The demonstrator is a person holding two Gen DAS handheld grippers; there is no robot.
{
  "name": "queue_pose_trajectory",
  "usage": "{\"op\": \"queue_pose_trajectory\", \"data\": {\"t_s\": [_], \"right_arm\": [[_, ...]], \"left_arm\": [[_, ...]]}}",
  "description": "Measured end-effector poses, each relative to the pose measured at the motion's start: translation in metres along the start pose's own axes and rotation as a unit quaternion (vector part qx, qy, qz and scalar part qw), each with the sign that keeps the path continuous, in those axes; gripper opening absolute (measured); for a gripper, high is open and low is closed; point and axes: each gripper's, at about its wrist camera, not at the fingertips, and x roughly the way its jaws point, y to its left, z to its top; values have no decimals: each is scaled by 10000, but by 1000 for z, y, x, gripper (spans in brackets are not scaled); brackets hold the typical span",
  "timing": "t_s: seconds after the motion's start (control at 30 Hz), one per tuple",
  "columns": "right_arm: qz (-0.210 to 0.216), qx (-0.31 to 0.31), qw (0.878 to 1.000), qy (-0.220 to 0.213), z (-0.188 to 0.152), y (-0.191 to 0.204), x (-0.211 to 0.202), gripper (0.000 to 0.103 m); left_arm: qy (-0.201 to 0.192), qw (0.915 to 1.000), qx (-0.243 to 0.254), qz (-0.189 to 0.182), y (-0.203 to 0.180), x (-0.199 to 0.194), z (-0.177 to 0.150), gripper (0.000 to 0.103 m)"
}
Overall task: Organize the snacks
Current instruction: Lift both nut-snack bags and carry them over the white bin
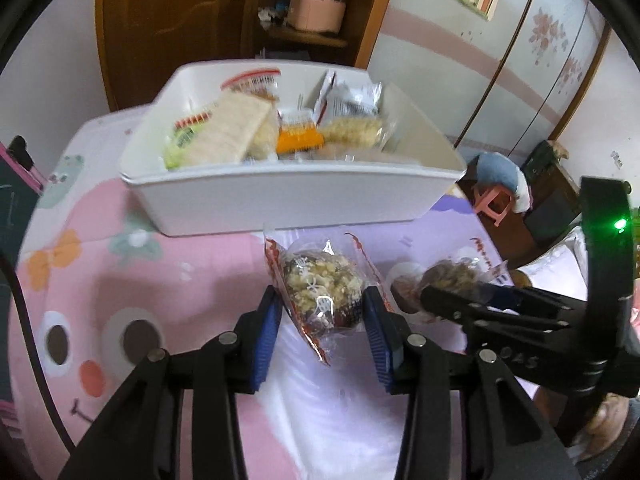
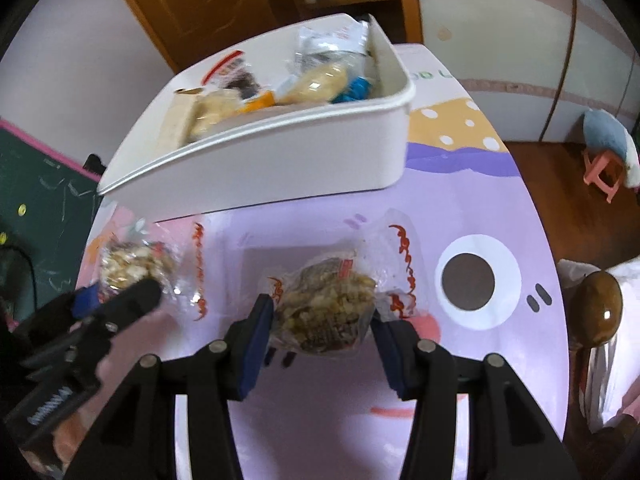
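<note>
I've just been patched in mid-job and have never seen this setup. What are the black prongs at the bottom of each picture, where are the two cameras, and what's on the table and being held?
No robot here: a person carries one hand-held gripper in each hand, and each has a camera looking along its two fingers.

In the left wrist view, the left hand-held gripper is shut on a clear-wrapped nut snack. The right hand-held gripper, in its own view, is shut on a second wrapped snack.

Beyond them, a white bin already holding assorted snack packets stands on a table with a pink and purple cartoon cloth.
</note>
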Motion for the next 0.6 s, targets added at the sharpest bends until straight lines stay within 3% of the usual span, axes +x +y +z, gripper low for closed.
{"op": "queue_pose_trajectory", "data": {"t_s": [0.13,0.3,0.6], "right_arm": [[-87,-261,9995,-169,3,21,-24,50],[-279,-577,9953,-726,26,43,-80,50],[-870,-1097,9699,-1994,104,83,-193,50]], "left_arm": [[-205,9997,147,73,-1,-37,8,40],[-528,9976,397,209,-6,-81,44,40],[-1292,9875,622,649,-13,-158,129,40]]}}
